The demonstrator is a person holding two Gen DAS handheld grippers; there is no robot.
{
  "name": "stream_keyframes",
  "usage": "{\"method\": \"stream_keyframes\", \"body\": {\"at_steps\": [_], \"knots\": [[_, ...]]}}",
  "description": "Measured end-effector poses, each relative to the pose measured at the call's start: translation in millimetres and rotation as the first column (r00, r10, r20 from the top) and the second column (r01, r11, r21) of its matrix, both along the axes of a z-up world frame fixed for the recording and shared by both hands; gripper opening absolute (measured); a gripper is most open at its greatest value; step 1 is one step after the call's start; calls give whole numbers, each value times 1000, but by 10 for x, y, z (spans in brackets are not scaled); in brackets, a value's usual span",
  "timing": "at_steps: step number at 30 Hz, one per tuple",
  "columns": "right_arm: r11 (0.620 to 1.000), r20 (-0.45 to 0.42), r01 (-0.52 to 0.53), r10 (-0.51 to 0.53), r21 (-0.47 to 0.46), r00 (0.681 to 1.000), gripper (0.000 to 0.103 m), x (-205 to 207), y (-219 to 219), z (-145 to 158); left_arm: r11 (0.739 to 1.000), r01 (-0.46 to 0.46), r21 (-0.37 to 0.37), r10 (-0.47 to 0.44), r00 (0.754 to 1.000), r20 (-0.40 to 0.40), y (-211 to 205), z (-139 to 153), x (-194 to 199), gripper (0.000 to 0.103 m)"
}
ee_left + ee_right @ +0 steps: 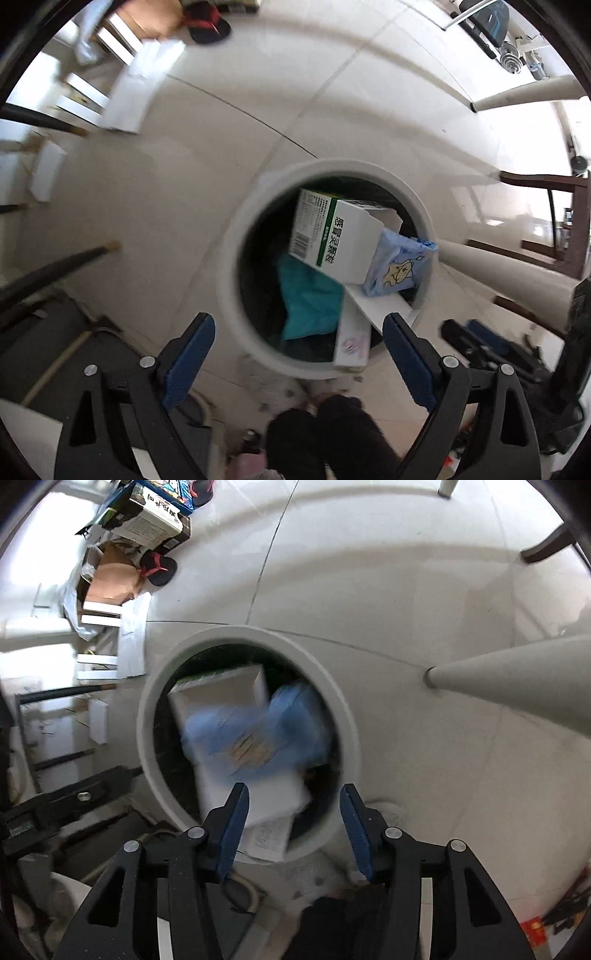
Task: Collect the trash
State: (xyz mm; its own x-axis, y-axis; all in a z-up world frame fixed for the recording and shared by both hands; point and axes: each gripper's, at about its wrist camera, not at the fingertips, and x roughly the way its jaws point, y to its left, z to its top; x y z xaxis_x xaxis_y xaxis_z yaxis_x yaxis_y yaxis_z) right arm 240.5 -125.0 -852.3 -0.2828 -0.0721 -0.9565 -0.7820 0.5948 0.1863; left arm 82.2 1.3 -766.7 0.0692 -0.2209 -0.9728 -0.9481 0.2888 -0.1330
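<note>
A: We begin at the jaws. Left gripper: jaws spread wide, nothing between the blue pads; it hangs above the near rim of the white bin.

B: Confirmed. Right gripper: jaws likewise parted, nothing held; it sits over the same bin, near edge.

A: Task items, bin contents. We see a white and green medicine box lying tilted across the opening, one end flap open; a blue printed packet touches its right side and leans against the bin's inner wall; a teal wrapper lies lower, partly under the box; a narrow white carton stands against the near wall.

B: From the right wrist view, the blue packet appears smeared by motion blur over a white box; we cannot tell whether it rests on the box or is in the air; a printed paper slip lies at the near rim.

A: Outward. The bin stands on a pale tiled floor; a red and black slipper lies well apart, at the far edge; flat white panels lie far left.

B: Stacked cartons lie far left; a pale tapered leg meets the floor at right.
</note>
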Motion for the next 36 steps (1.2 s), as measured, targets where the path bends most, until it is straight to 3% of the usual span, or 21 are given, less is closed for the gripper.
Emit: {"method": "stream_keyframes", "body": {"at_steps": [5,7,10,21,30,36], "knots": [[998,76,-66,67,-22,995,95,-87,-68,462,996,17,92,-11,998,-65,-230,519,-172,93],[996,86,-84,85,-21,993,101,-126,-135,696,993,22,113,-12,996,-86,-350,776,-229,93],[995,89,-95,96,-16,991,102,-184,-245,1099,990,23,138,-11,996,-92,-486,1148,-294,103],[991,70,-121,116,60,991,102,-235,-661,2939,977,59,206,-44,996,-80,-984,2689,-288,103],[980,-23,-84,90,180,996,102,113,-844,4628,956,138,260,-151,988,30,-1190,4042,-25,103],[971,-70,-41,59,234,996,102,298,-1043,5569,939,192,287,-237,963,131,-1163,4759,91,103]]}}
